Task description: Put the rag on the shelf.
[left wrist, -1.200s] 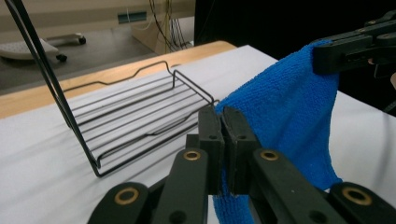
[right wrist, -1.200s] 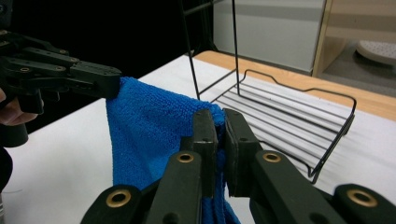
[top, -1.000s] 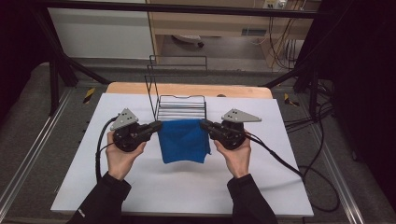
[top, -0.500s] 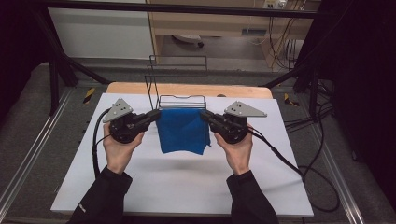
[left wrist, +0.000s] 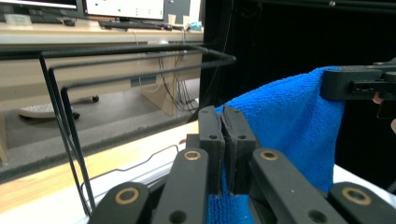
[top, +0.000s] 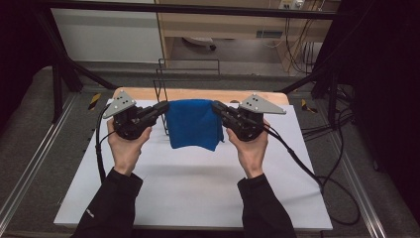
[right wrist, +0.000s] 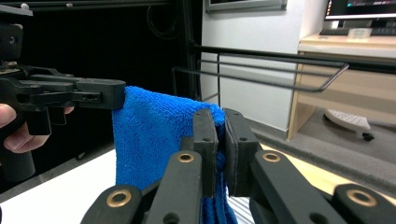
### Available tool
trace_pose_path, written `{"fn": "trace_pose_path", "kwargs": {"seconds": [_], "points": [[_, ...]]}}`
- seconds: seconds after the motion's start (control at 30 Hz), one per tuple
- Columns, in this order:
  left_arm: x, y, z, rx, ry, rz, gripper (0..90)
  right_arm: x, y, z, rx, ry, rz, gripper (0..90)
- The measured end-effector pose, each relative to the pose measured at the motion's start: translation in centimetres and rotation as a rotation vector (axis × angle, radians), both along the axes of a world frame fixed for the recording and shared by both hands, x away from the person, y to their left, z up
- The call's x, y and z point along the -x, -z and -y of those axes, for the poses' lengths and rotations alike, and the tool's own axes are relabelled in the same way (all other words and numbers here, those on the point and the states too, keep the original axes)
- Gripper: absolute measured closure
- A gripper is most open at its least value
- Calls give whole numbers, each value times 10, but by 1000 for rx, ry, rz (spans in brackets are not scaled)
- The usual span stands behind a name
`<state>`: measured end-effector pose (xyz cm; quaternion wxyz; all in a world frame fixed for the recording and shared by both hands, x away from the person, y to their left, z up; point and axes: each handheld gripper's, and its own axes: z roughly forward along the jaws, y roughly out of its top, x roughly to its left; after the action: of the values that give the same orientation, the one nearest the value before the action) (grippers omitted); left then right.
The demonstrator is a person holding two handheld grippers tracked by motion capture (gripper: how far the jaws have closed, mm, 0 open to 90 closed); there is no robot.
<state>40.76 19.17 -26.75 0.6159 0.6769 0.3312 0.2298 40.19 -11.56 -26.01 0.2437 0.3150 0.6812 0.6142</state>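
Note:
A folded blue towel [top: 193, 124] hangs in the air above the white table, stretched between both grippers. My left gripper [top: 162, 107] is shut on the towel's top left corner, and my right gripper [top: 217, 107] is shut on its top right corner. In the left gripper view the jaws pinch the blue towel [left wrist: 285, 126] with the other gripper [left wrist: 359, 84] holding its far end. In the right gripper view the towel [right wrist: 149, 135] drapes down from the pinched edge. A black wire rack [top: 166, 79] stands just behind the towel, its bars partly hidden by the cloth.
The wire rack's bars [left wrist: 140, 60] run close ahead of the left jaws, and the same rack's bars [right wrist: 266, 65] lie ahead of the right jaws. The white table [top: 198, 188] has a wooden strip [top: 148, 93] at its far edge. Cables [top: 307, 168] trail off the right side.
Both grippers have lifted the towel up and forward toward the wire rack. The towel now hangs higher, with its top edge level with the rack.

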Motion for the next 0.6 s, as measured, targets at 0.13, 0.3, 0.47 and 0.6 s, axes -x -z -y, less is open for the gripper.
{"fn": "trace_pose_path", "kwargs": {"seconds": [0.13,0.3,0.47,0.6], "points": [[-4,-5,1,8,-6,15,869,-4,-7,0,-12,9,13,849],[-7,-13,0,19,-15,34,869,-8,-17,-2,-17,21,40,850],[-11,-20,-4,32,-25,50,870,-11,-26,-6,-7,25,54,850],[-14,-27,-7,48,-36,61,870,-13,-33,-11,1,24,75,850]]}}
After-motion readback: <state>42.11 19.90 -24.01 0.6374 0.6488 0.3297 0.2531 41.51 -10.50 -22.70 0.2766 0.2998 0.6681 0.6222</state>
